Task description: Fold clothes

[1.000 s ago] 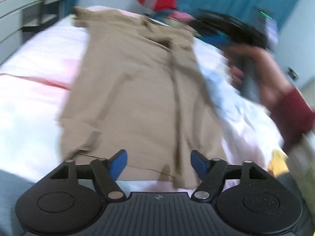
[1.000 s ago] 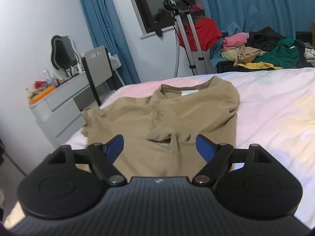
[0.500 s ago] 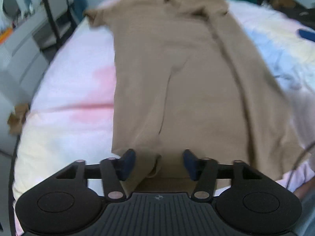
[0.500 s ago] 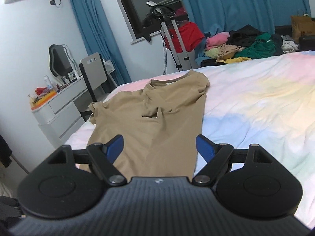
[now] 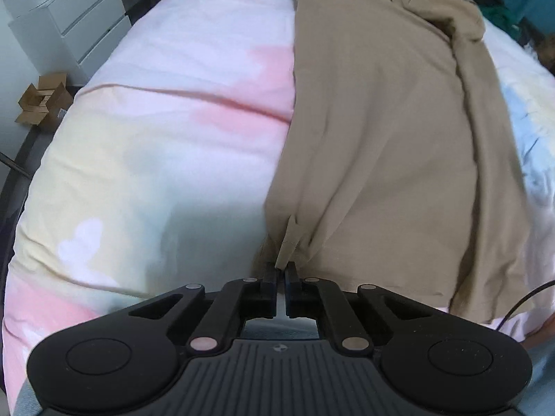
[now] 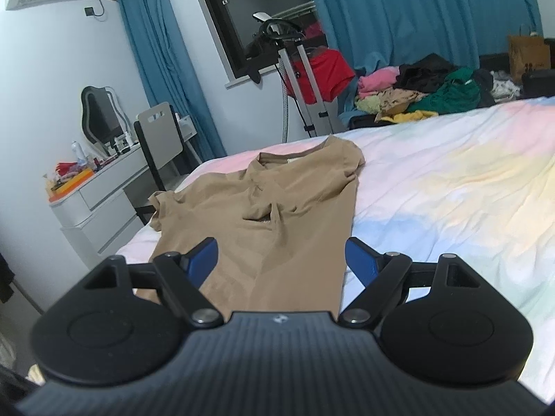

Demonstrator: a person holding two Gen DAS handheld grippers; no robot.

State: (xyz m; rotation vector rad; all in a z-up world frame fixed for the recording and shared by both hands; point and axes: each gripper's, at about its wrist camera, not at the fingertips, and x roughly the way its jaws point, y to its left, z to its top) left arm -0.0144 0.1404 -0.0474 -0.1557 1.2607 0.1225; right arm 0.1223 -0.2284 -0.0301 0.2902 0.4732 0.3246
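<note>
Tan t-shirt [image 5: 381,121] lies lengthwise on the pastel bedspread [image 5: 156,138], collar at the far end, one long side already turned in over the body. Thin, limp knit — light, no stiffness, will sag and slide on itself, so best taken at hem corners or along a seam, both corners at once to keep the fold square. Left gripper [image 5: 281,272] is pinched tight on a bunched bit of the near hem, cloth peaking up out of the tips. Right gripper [image 6: 280,254] hangs over the lower shirt [image 6: 263,208] with fingers spread wide, holding nothing. Versus half a second ago — left fingers were apart around the hem, now clamped; right looks lower and nearer the fabric, otherwise unchanged.
</note>
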